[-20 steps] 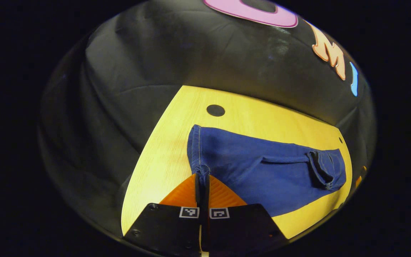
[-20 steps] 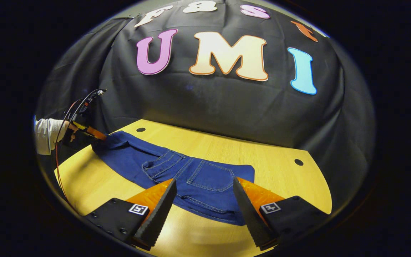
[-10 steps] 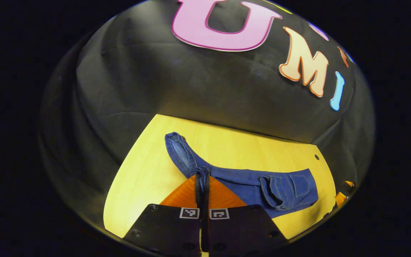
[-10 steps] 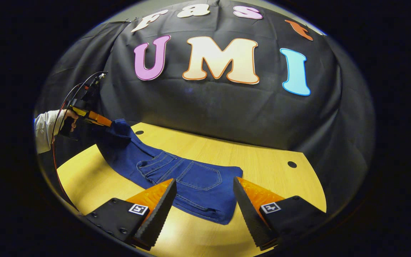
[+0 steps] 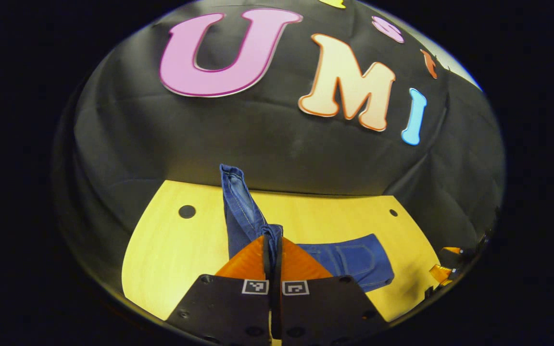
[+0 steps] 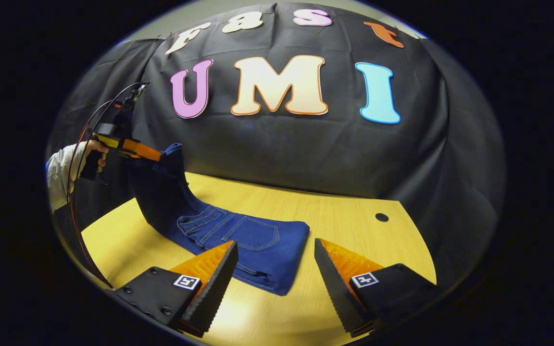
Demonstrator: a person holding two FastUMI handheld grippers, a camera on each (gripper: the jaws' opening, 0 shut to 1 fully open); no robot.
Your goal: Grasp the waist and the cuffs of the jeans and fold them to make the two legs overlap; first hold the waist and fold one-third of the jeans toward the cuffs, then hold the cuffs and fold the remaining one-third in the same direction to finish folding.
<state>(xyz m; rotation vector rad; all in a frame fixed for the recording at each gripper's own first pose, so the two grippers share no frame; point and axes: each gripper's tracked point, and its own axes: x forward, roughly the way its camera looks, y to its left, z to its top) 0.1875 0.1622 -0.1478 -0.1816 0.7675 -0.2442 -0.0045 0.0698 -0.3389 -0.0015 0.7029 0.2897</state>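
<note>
Blue jeans (image 6: 238, 238) lie folded on the yellow wooden table (image 6: 344, 216), back pockets up. My left gripper (image 5: 273, 240) is shut on the cuff end (image 5: 238, 202), which it holds raised well above the table; the legs hang from it in a steep sheet. In the right gripper view that left gripper (image 6: 154, 156) shows at the far left, held by a hand (image 6: 95, 149) in a white sleeve. My right gripper (image 6: 274, 259) stands open just in front of the folded waist part, touching nothing.
Round dark holes (image 6: 381, 217) (image 5: 186, 211) mark the tabletop near its back corners. A red cable (image 6: 72, 202) trails down from the left gripper past the table's left edge. The black cloth wall stands close behind the table.
My left gripper has lifted the cuff end higher and carried it toward the waist part. The flat part of the jeans has grown shorter. The right gripper has stayed open and drawn back a little.
</note>
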